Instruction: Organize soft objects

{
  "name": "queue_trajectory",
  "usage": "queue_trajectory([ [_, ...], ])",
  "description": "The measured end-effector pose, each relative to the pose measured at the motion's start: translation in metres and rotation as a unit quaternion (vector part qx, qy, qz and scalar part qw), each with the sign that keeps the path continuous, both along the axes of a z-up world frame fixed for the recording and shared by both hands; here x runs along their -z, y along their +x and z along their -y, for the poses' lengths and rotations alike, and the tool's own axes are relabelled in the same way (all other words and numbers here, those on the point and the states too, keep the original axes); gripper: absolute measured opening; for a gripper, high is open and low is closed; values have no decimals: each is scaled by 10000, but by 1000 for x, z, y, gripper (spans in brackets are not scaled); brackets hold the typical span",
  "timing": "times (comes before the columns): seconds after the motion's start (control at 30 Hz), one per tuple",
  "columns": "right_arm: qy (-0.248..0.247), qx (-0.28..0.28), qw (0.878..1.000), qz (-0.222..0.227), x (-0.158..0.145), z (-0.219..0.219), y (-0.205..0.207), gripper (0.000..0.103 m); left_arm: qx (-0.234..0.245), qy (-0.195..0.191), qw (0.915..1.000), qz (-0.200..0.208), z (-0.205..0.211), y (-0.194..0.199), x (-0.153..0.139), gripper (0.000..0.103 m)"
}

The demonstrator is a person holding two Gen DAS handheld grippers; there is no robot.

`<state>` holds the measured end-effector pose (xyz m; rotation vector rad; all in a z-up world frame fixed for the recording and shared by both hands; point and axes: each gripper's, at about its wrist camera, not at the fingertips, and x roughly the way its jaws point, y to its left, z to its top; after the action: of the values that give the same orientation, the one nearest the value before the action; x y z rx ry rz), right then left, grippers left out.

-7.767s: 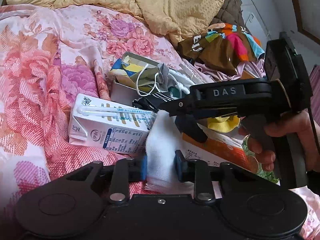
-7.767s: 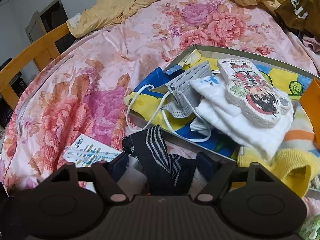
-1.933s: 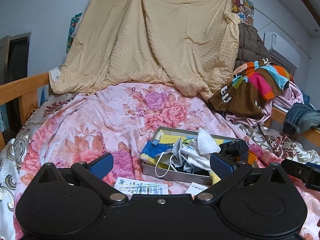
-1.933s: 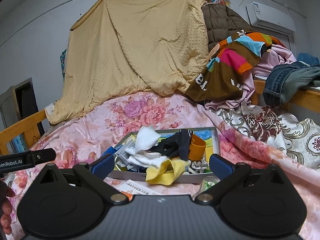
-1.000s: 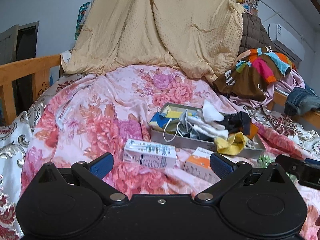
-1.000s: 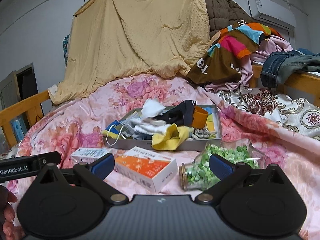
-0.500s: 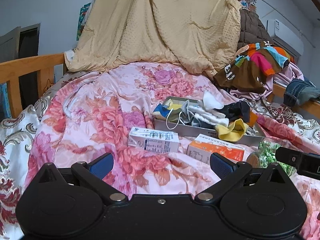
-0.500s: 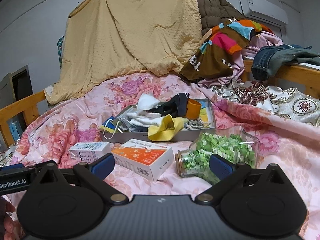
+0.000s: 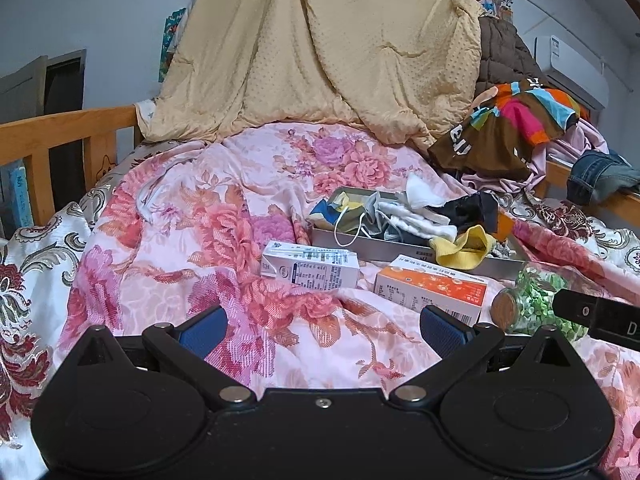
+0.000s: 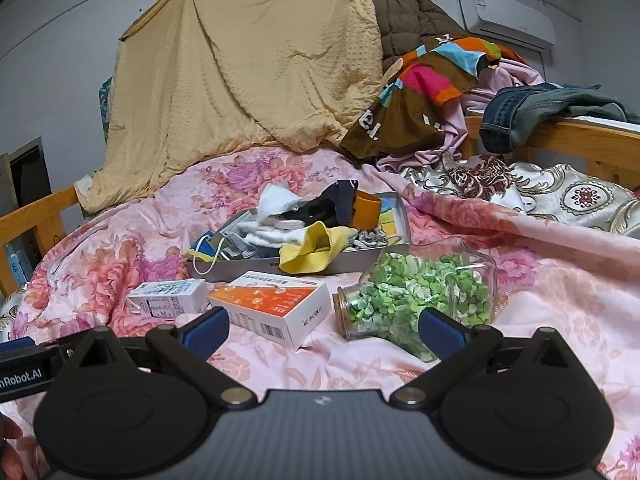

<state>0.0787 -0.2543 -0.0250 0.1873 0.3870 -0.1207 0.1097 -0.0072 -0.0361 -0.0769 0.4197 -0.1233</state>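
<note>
A grey tray (image 9: 384, 245) (image 10: 352, 261) lies mid-bed on the floral quilt, piled with soft items: a white cloth (image 9: 420, 196) (image 10: 276, 200), a dark sock (image 9: 472, 210) (image 10: 324, 206), a yellow sock (image 9: 464, 250) (image 10: 312, 250) hanging over the front rim, and a face mask (image 9: 360, 220) (image 10: 212, 250). My left gripper (image 9: 322, 326) is open and empty, held low over the quilt well short of the tray. My right gripper (image 10: 322, 328) is likewise open and empty, in front of the boxes.
A white milk carton (image 9: 310, 268) (image 10: 168, 298), an orange-and-white box (image 9: 432, 290) (image 10: 276, 306) and a glass jar of green bits (image 10: 416, 296) (image 9: 536, 306) lie in front of the tray. Clothes (image 10: 440, 92) pile at the back right; wooden bed rails (image 9: 60, 136) flank the bed.
Both grippers have pulled back and away from the tray, so the carton, box and jar now show in front of it. Earlier each was shut on a cloth item; now both are open and empty.
</note>
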Motion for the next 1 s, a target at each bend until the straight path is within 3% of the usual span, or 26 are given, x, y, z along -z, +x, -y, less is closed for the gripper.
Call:
queue_trajectory([
  [1.0, -30, -93, 9999, -24, 3, -11, -11, 103, -316, -45, 9994, -141, -4, -15, 1, 102],
])
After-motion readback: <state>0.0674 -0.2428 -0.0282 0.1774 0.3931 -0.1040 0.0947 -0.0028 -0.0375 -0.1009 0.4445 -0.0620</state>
